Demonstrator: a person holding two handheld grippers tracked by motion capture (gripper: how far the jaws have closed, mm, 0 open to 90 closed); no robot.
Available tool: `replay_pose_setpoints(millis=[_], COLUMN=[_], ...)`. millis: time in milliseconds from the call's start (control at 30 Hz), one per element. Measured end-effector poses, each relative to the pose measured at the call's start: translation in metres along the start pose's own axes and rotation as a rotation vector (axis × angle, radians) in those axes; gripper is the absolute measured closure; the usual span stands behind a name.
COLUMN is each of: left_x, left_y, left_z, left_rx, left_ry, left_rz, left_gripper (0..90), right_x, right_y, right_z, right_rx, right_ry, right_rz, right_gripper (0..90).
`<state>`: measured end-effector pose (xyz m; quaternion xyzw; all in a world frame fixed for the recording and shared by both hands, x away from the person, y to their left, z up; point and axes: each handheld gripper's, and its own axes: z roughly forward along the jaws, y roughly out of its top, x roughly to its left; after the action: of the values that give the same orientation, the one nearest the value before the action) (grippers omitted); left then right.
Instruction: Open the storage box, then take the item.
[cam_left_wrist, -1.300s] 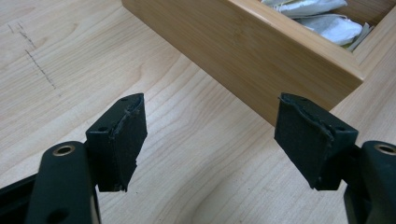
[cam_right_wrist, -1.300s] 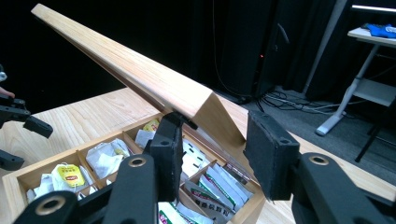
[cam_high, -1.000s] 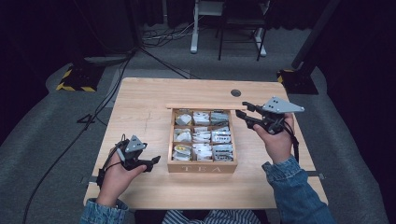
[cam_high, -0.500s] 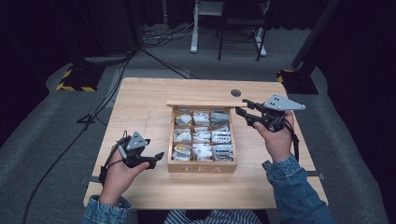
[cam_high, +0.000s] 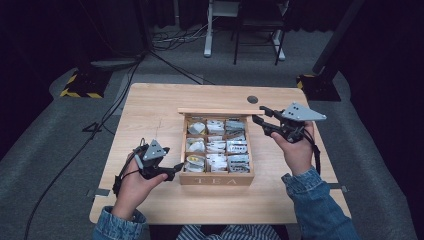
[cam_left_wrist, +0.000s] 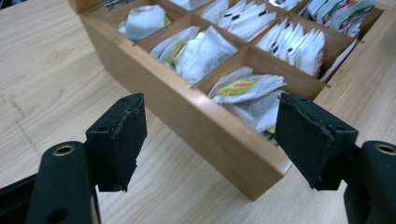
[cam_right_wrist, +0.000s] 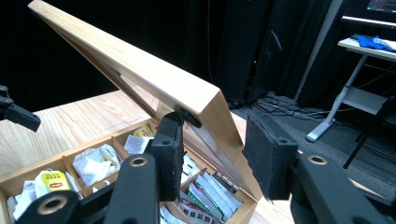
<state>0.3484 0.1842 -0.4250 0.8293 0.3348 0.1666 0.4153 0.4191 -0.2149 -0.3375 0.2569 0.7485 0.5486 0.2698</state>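
You can read "TEA" in pale capitals on the front wall of the light wooden compartment box (cam_high: 216, 180), the side facing you at 6 o'clock in the high view. In the right gripper view, the yellow tea-bag tag (cam_right_wrist: 52, 179) in the compartment at 8 o'clock carries a small red logo, too blurred to spell out. In the left gripper view, the white sachet with a yellow and red label (cam_left_wrist: 243, 87) in the near compartment has print you can't make out. The white and green sachets (cam_right_wrist: 205, 193) show dark print, illegible.
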Motion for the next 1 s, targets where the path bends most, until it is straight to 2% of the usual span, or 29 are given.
replay_pose_setpoints(millis=[100, 133, 200, 333, 500, 533, 767, 900, 1000], left_x=[-0.002, -0.006, -0.007, -0.018, -0.027, -0.032, -0.043, -0.055, -0.067], left_y=[0.004, 0.008, 0.01, 0.02, 0.027, 0.03, 0.038, 0.045, 0.054], left_z=[0.001, 0.003, 0.004, 0.01, 0.015, 0.019, 0.029, 0.04, 0.052], left_rx=[-0.006, -0.014, -0.016, -0.032, -0.036, -0.038, -0.044, -0.04, -0.047], left_ry=[-0.007, -0.022, -0.018, -0.049, -0.062, -0.073, -0.093, -0.124, -0.19], left_rz=[0.008, 0.006, 0.018, 0.029, 0.046, 0.05, 0.054, 0.079, 0.094], left_gripper=[25.9, 26.0, 26.0, 26.0, 26.1, 26.2, 29.4, 31.3, 38.6], right_x=[0.0, 0.0, 0.0, -0.001, -0.001, -0.001, -0.004, -0.004, -0.003], right_y=[-0.001, -0.001, -0.001, -0.001, 0.0, 0.001, 0.002, 0.002, 0.001], right_z=[0.0, -0.001, 0.0, 0.0, 0.0, 0.0, 0.003, 0.005, 0.007], right_rx=[0.001, 0.002, -0.001, 0.003, 0.003, 0.005, -0.01, -0.008, -0.005], right_ry=[0.004, 0.006, 0.008, 0.01, 0.007, 0.003, 0.002, 0.007, 0.01], right_rz=[0.001, 0.005, 0.005, 0.011, 0.007, 0.01, 0.012, 0.018, 0.02], right_gripper=[57.6, 57.5, 57.5, 57.4, 57.4, 57.4, 57.6, 57.1, 57.2])
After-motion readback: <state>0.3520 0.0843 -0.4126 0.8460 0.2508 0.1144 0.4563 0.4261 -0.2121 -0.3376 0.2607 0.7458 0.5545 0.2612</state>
